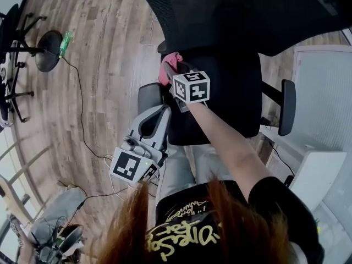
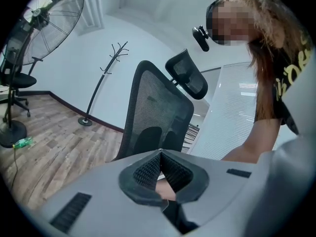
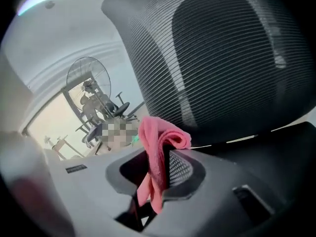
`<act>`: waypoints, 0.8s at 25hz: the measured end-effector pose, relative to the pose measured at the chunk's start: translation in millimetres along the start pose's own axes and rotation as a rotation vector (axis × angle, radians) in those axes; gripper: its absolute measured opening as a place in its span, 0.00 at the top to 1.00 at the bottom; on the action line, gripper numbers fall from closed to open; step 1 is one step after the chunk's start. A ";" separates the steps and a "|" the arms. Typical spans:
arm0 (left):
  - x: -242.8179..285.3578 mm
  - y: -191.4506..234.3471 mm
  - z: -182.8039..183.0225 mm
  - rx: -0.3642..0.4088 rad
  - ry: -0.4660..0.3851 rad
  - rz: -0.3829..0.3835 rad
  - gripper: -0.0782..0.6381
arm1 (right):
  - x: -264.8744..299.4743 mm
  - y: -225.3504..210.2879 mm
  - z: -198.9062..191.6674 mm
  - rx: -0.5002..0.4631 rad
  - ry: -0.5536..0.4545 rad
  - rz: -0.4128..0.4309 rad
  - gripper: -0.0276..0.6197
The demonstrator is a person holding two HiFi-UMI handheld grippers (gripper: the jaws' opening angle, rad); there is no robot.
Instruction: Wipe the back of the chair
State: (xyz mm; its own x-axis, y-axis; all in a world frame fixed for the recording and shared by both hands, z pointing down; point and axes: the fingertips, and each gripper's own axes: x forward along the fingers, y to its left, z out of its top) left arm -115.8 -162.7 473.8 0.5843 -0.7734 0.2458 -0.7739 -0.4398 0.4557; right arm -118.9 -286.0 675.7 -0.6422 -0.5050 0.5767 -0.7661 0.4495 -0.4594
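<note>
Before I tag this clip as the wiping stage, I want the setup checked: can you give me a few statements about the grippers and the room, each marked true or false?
The right gripper holds a pink cloth. True.
The left gripper grips a second cloth. False: it is shut on nothing.
The chair back is black mesh. True.
The coat rack lies on its side. False: it stands upright.
</note>
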 end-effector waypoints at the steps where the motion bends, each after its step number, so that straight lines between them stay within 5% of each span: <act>1: 1.1 -1.7 3.8 0.014 -0.012 -0.006 0.90 | -9.6 -6.4 2.2 0.000 -0.016 -0.005 0.84; 7: 8.3 -24.5 1.7 0.046 0.050 -0.051 0.90 | -117.4 -75.9 33.0 0.009 -0.190 -0.102 0.84; 14: 39.5 -67.7 5.0 0.101 0.051 -0.124 0.90 | -277.6 -193.7 105.9 -0.001 -0.496 -0.417 0.84; 20: 54.0 -89.5 -5.5 0.115 0.070 -0.122 0.90 | -341.7 -263.3 135.3 -0.034 -0.572 -0.571 0.84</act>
State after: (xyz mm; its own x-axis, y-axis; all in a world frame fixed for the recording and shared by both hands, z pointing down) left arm -13.6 -162.6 451.0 0.6880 -0.6793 0.2554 -0.7167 -0.5807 0.3861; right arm 298.6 -331.5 508.2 -0.0732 -0.9582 0.2766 -0.9848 0.0255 -0.1721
